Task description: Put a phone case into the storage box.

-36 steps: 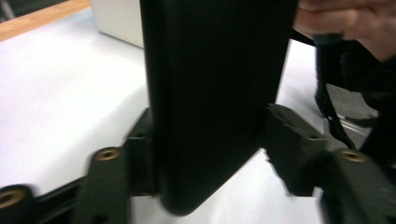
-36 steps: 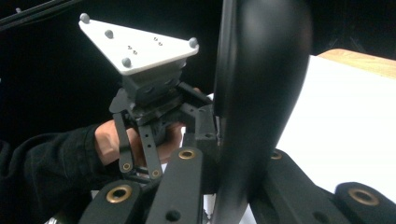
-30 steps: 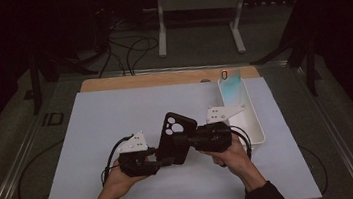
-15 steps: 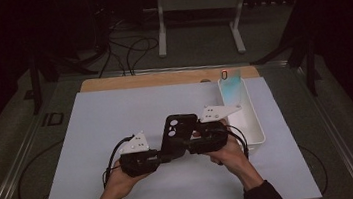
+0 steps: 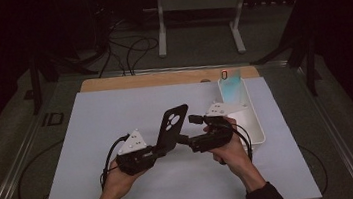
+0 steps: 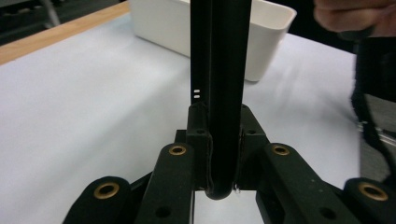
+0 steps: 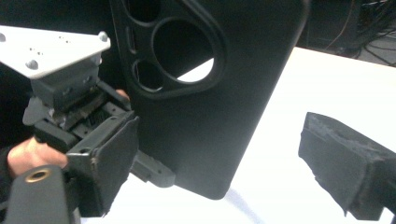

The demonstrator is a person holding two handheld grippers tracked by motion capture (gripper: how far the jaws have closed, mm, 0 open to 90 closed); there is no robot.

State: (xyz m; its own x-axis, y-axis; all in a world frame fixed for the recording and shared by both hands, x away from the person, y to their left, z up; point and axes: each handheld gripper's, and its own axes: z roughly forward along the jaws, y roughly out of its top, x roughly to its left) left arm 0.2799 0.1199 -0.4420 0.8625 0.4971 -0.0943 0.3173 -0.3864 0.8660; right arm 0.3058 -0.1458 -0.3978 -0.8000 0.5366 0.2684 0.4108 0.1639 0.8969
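A black phone case (image 5: 173, 127) is seen held upright above the middle of the white surface (image 5: 116, 116), clamped by its lower end in the left hand-held gripper (image 5: 157, 149), whose jaws are closed tightly on it. In the left gripper view the phone case (image 6: 219, 70) is shown edge-on, rising straight up from between the two black jaws, with the pads pressed against both of its faces. The right hand-held gripper (image 5: 190, 128) is held level just beside the case, on its right in the high view, and its jaws have just been opening and now stand wide. In the right gripper view the case (image 7: 210, 93) is seen with its camera cut-outs facing the lens; it stands between the two spread pads (image 7: 112, 158), close by the left one, though contact there cannot be told, and well apart from the other. The left hand-held gripper (image 7: 70, 93) is also seen there, with its grey plate on top. A white tray (image 5: 247, 116) is seen at the right side of the surface, near the right hand (image 5: 230, 148), with a pale blue thing (image 5: 231, 80) resting at its far end. The left hand (image 5: 118, 179) is seen at the near edge of the surface.
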